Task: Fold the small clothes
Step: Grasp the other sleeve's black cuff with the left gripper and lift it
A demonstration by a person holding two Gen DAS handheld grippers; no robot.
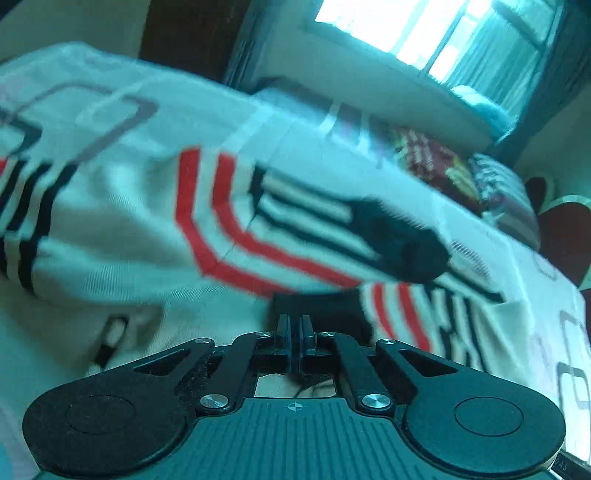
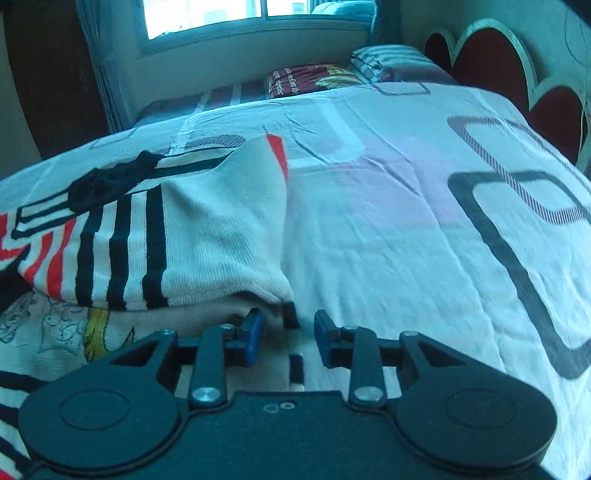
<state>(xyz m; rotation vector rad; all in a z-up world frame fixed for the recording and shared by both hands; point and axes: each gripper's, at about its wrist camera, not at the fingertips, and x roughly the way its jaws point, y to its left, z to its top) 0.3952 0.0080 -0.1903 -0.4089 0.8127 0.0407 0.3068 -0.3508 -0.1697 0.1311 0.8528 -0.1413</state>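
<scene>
The striped sweater (image 2: 147, 229), white knit with black and red bands, lay across the left half of the right wrist view, spread over the patterned bedsheet (image 2: 406, 206). One part of it was already doubled over the body, its rounded fold edge running down the middle of the frame, so this looked like mid-fold: a side brought in, the rest not yet squared up.

The right gripper (image 2: 288, 338) sat at the lower centre, jaws standing moderately apart with nothing between them, just short of the folded hem. In the left wrist view the left gripper (image 1: 295, 345) had its jaws pressed together; pale cloth lay right at the tips, but whether any was pinched I couldn't tell, as the frame was smeared with motion.

Next move, by my reckoning: the open right jaws needed to close on that near edge, low against the sheet, and take only the knit.

A second, cartoon-printed cloth (image 2: 66, 332) lay under the sweater at lower left, easy to grab by mistake. Far off at the top sat a dark red folded item (image 2: 314, 79), a striped pillow (image 2: 391, 62), the window (image 2: 236, 14) and a heart-shaped headboard (image 2: 491, 62), all well clear.
</scene>
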